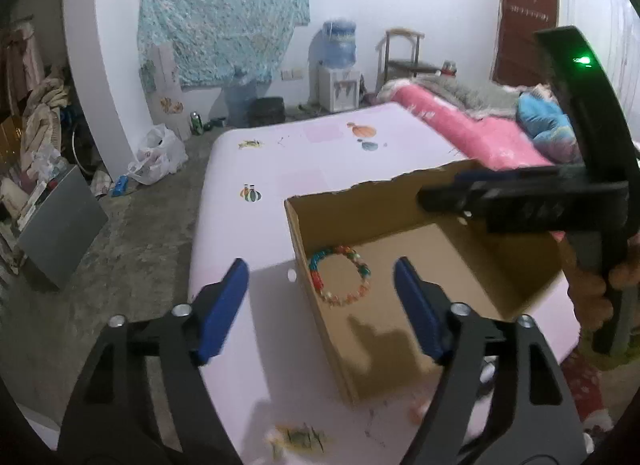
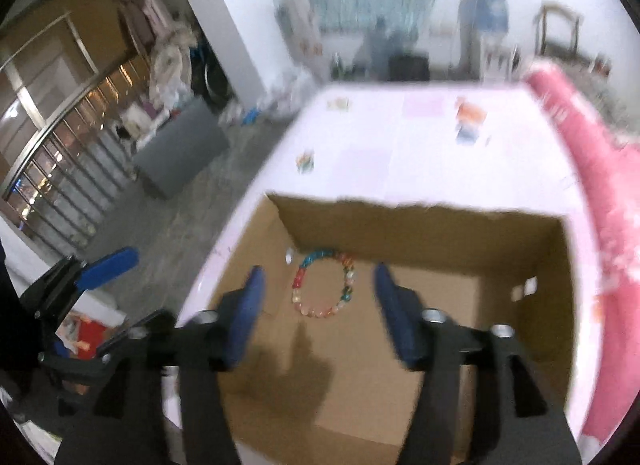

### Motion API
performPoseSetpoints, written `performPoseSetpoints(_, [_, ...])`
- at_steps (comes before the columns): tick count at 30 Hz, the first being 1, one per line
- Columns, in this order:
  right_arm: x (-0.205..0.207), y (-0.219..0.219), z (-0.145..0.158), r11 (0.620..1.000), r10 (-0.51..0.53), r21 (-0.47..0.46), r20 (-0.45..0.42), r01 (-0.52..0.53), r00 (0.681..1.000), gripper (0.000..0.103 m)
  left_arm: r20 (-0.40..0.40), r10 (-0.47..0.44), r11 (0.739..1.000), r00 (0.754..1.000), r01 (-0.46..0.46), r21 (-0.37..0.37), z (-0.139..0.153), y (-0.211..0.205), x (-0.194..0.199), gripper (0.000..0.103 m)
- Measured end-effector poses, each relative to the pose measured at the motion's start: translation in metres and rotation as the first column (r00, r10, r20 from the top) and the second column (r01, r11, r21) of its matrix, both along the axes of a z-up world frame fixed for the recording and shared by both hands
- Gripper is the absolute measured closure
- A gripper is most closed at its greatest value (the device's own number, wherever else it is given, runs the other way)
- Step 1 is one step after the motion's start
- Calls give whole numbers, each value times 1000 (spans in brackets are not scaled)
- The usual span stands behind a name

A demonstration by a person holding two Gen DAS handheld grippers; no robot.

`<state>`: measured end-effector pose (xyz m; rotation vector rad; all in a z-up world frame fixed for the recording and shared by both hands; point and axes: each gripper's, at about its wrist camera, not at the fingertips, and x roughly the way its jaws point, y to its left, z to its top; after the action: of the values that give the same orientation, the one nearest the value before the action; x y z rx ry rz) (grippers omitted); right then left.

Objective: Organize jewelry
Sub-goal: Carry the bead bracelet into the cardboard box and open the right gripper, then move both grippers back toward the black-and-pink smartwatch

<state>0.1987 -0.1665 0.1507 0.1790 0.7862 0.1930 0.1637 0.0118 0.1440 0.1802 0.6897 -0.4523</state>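
Observation:
A multicoloured bead bracelet (image 1: 339, 275) lies flat on the floor of an open cardboard box (image 1: 460, 265), near its left wall. It also shows in the right wrist view (image 2: 323, 283), inside the same box (image 2: 420, 225). My left gripper (image 1: 320, 309) is open and empty, above the box's left wall. My right gripper (image 2: 318, 311) is open and empty, held over the box just short of the bracelet. The right gripper also shows side-on in the left wrist view (image 1: 444, 195), above the box's far rim. The left gripper shows at the left edge of the right wrist view (image 2: 102, 269).
The box stands on a pale pink table (image 1: 256, 169) printed with small pictures. A pink blanket (image 1: 472, 125) lies along the table's right side. A grey panel (image 1: 60, 225), bags and clutter are on the floor at left.

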Motion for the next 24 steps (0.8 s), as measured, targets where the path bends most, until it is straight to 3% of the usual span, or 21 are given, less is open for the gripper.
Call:
performPoseSetpoints(1, [-18, 0, 8, 1000, -13, -15, 45, 14, 999, 19, 8, -9, 1000, 1000, 9, -23, 2, 6, -12, 16])
performPoseSetpoints(3, [-51, -1, 18, 998, -38, -36, 118, 43, 992, 8, 24, -11, 998, 1000, 13, -63, 2, 19, -42, 15])
performPoseSetpoints(7, [-110, 1, 12, 989, -92, -94, 199, 112, 976, 7, -29, -13, 998, 999, 11, -67, -28, 25, -73, 13])
performPoseSetpoints(13, [-170, -9, -43, 966, -199, -132, 165, 222, 966, 6, -217, 63, 998, 974, -68, -16, -115, 24, -76, 13])
performPoseSetpoints(16, [-190, -18, -79, 949, -237, -182, 121, 256, 964, 6, -238, 108, 994, 965, -99, 49, -150, 17, -78, 13])
performPoseSetpoints(18, [-202, -23, -100, 936, -259, -221, 90, 273, 962, 6, -239, 141, 988, 961, -121, 96, -164, 13, -74, 13])
performPoseSetpoints(21, [-221, -34, -122, 921, -293, -241, 85, 305, 952, 7, -238, 144, 987, 961, -122, 102, -170, 9, -70, 13])
performPoseSetpoints(24, [-229, -47, -133, 930, -308, -190, 60, 314, 949, 7, -245, 150, 987, 958, -129, 100, -173, 6, -67, 12])
